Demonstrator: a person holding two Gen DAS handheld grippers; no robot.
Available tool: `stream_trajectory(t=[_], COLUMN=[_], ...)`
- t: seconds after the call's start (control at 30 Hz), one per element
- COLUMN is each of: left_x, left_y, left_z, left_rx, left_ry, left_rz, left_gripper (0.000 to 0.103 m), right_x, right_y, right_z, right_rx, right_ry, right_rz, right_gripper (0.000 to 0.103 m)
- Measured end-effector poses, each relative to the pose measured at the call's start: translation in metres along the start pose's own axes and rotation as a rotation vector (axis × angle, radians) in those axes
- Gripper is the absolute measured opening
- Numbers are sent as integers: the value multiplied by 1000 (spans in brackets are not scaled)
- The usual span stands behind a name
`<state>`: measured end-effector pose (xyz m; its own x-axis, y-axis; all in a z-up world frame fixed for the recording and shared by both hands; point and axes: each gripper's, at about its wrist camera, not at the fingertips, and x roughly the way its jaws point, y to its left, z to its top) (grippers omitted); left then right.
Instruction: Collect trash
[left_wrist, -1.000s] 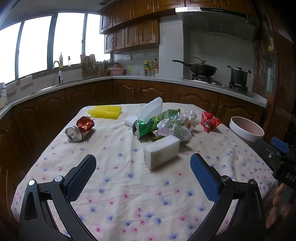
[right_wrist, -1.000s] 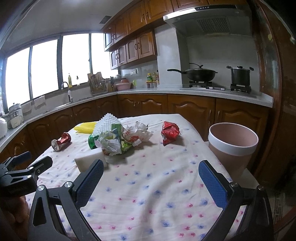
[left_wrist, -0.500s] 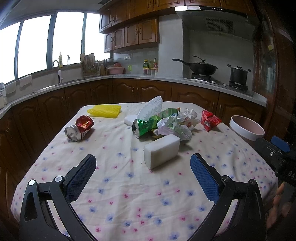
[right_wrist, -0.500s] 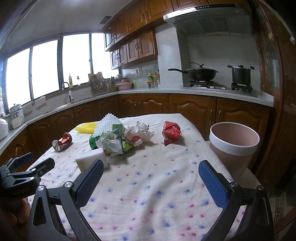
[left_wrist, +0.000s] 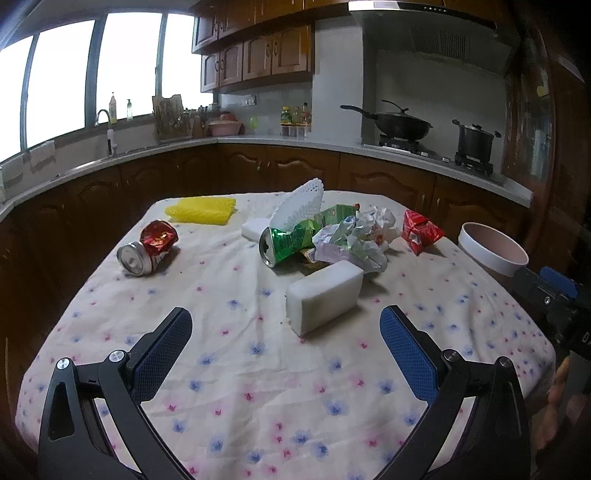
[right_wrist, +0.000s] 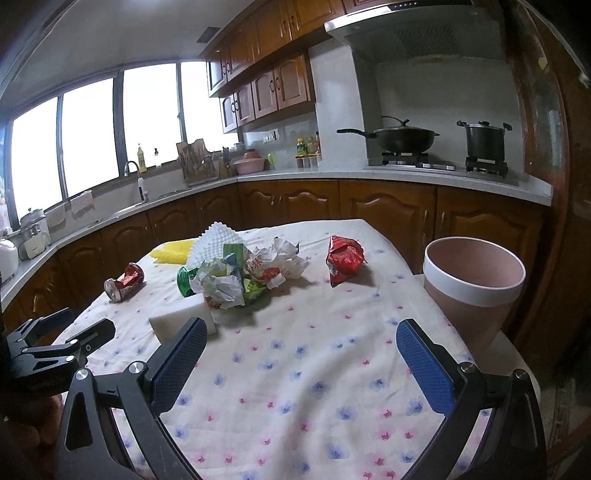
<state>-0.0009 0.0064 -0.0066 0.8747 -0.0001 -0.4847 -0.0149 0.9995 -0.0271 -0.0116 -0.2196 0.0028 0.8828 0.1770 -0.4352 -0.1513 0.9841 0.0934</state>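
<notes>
Trash lies on a flowered tablecloth (left_wrist: 258, 369): a crushed red can (left_wrist: 147, 247) at the left, a crushed green can (left_wrist: 291, 242), crumpled paper (left_wrist: 354, 240), a white net sleeve (left_wrist: 299, 201), a red wrapper (left_wrist: 419, 229) and a white foam block (left_wrist: 325, 295). A pink bin with a white rim (right_wrist: 472, 280) stands beside the table's right edge. My left gripper (left_wrist: 286, 343) is open over the near cloth, the foam block just beyond it. My right gripper (right_wrist: 301, 362) is open too, nothing between its fingers, short of the paper pile (right_wrist: 251, 273).
A yellow cloth (left_wrist: 201, 210) lies at the table's far left. Wooden kitchen cabinets and a counter curve behind the table, with a wok (right_wrist: 402, 136) and a pot (right_wrist: 484, 140) on the stove. The other gripper shows at the right edge (left_wrist: 554, 299) of the left wrist view.
Both views have shifted only slightly; the trash sits a touch lower and nearer in frame. Both grippers remain open and nothing was picked up.
</notes>
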Motion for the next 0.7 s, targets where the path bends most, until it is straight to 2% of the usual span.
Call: stream_trajectory(t=[0.23, 0.4, 0.53, 0.7], left_x=[19, 34, 48, 66], left_y=[-4, -2, 2, 5], left_z=[8, 14, 19, 22], left_rx=[54, 68, 74, 78], left_ry=[37, 69, 104, 150], left_rz=[-5, -9, -31, -89], left_gripper=[103, 103, 103, 103], right_x=[17, 33, 53, 85], right_y=[-5, -2, -1, 7], right_z=[11, 19, 27, 33], right_rx=[22, 44, 83, 99], right_ry=[34, 69, 129, 209], right_rz=[48, 129, 206, 292], right_gripper=[103, 99, 78, 64])
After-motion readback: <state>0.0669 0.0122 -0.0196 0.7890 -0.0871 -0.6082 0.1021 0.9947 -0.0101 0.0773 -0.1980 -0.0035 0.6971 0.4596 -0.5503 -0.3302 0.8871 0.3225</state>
